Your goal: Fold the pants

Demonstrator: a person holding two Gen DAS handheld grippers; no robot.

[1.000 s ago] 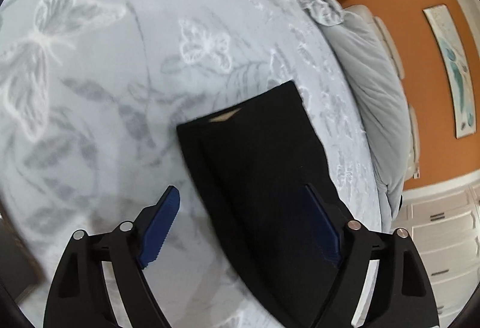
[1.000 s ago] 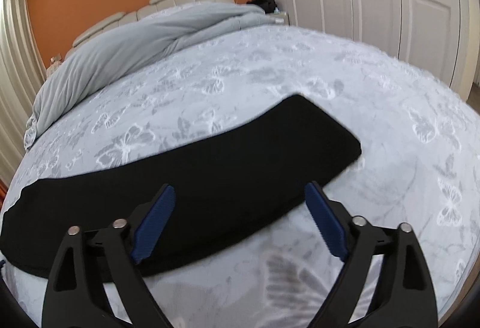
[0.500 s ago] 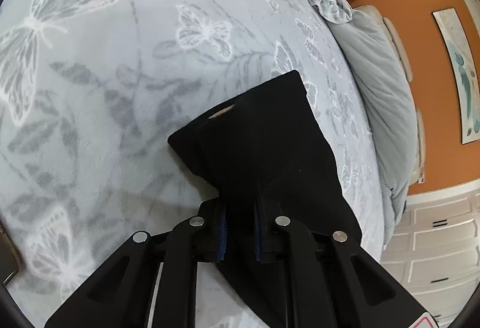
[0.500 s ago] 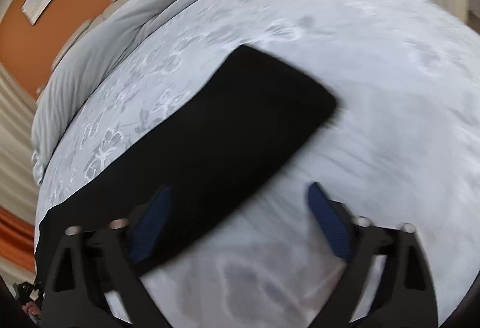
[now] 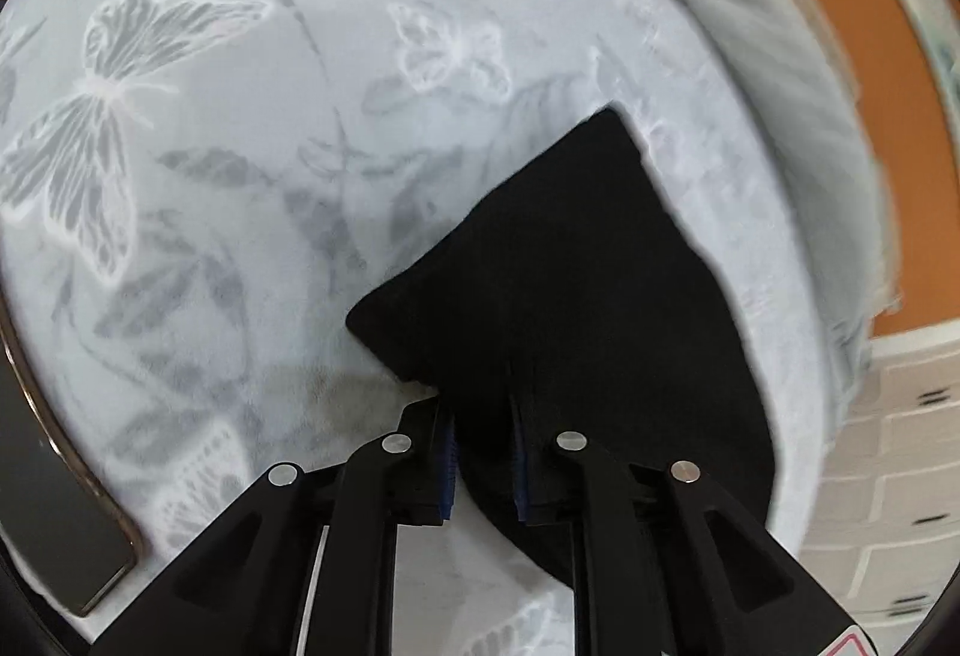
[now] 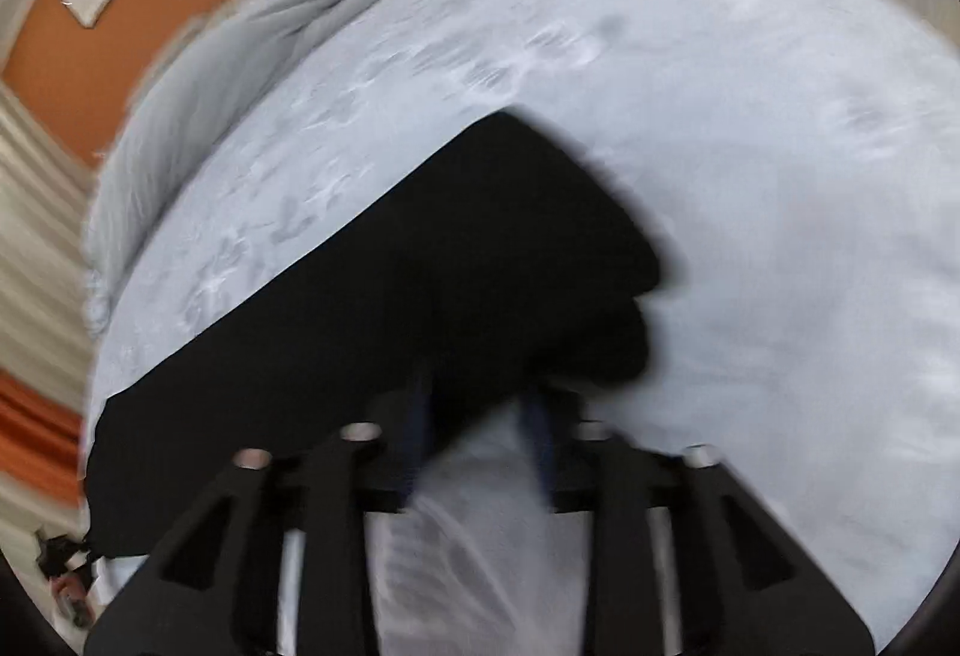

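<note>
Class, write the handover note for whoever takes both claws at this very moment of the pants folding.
Left claw: clamped on one end of the long black fabric pants, jaws easing slightly apart.
Right claw: jaws closing on the other end's edge; the picture is blurred, so the grip is unconfirmed.
The pants lie as a long strip on the pale butterfly-print bedspread.
Done: both ends reached.
Left: secure the right grip, then probably bring the ends together.

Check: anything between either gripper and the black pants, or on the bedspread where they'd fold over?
Nothing visible. The left gripper has a bunch of the black pants between its opening jaws. The right gripper is closing with the pants' edge between its fingers, though blur hides contact. The butterfly bedspread around them is bare.
</note>
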